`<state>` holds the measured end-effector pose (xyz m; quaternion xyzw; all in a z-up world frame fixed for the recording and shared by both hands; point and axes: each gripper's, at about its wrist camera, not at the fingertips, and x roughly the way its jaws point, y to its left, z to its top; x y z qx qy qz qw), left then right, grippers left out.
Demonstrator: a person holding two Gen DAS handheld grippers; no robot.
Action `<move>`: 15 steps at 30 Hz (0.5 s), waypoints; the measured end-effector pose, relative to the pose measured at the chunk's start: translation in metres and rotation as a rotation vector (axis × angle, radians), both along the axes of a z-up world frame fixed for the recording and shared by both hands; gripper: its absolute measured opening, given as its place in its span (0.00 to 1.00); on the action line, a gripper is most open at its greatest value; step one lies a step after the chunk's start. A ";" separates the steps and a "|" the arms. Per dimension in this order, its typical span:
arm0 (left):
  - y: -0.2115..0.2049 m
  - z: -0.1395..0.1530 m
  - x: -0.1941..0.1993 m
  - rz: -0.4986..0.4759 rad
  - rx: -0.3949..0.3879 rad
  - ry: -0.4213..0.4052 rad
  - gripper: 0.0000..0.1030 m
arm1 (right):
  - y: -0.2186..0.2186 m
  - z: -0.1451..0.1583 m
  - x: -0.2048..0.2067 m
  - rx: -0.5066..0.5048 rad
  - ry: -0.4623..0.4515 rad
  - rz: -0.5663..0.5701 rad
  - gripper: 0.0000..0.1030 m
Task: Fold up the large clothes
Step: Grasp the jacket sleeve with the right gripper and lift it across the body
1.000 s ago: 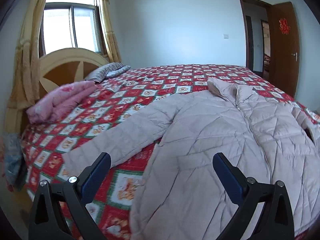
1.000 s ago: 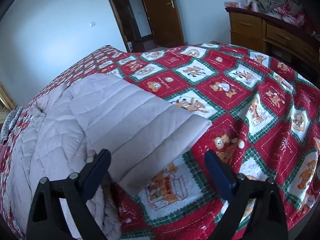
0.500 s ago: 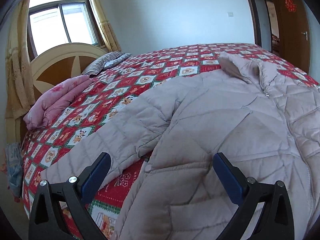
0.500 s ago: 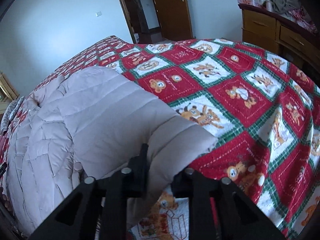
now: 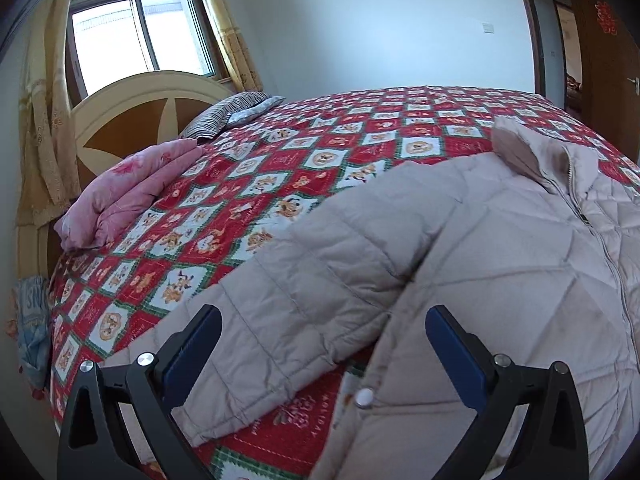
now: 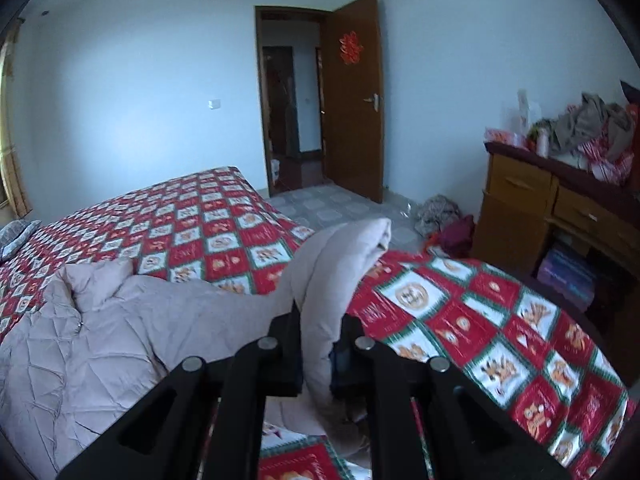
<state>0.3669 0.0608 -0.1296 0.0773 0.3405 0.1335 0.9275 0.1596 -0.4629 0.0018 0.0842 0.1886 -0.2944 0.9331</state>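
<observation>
A beige quilted jacket lies front up on the red patterned bedspread. My left gripper is open, its jaws either side of the jacket's left sleeve just above it. My right gripper is shut on the jacket's right sleeve and holds it lifted off the bed, the cuff drooping over. The jacket body and collar lie to the left in the right wrist view.
A folded pink quilt and striped pillow lie by the headboard. A wooden dresser piled with clothes stands right of the bed. An open door and clothes on the floor are beyond.
My right gripper closed on the right sleeve and raised it off the bed. My left gripper moved forward and lower over the left sleeve, still open.
</observation>
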 end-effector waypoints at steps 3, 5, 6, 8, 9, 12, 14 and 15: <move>0.007 0.004 0.004 0.004 0.011 0.000 0.99 | 0.036 0.018 0.025 -0.075 -0.017 0.088 0.10; 0.010 0.006 0.005 0.007 0.014 -0.001 0.99 | 0.059 0.026 0.040 -0.117 -0.023 0.146 0.10; 0.013 0.006 0.005 0.009 0.011 -0.001 0.99 | 0.073 0.029 0.047 -0.143 -0.025 0.177 0.10; 0.018 0.007 0.005 0.012 0.003 0.000 0.99 | 0.095 0.032 0.058 -0.185 -0.026 0.234 0.10; 0.020 0.006 0.005 0.014 0.002 0.000 0.99 | 0.106 0.032 0.065 -0.203 -0.025 0.261 0.10; 0.028 0.005 0.005 0.026 0.002 0.000 0.99 | 0.140 0.034 0.085 -0.262 -0.018 0.337 0.10; 0.034 0.004 0.006 0.033 -0.004 0.001 0.99 | 0.162 0.033 0.098 -0.300 -0.013 0.387 0.10; 0.037 0.004 0.006 0.037 -0.005 0.001 0.99 | 0.170 0.032 0.103 -0.315 -0.008 0.409 0.10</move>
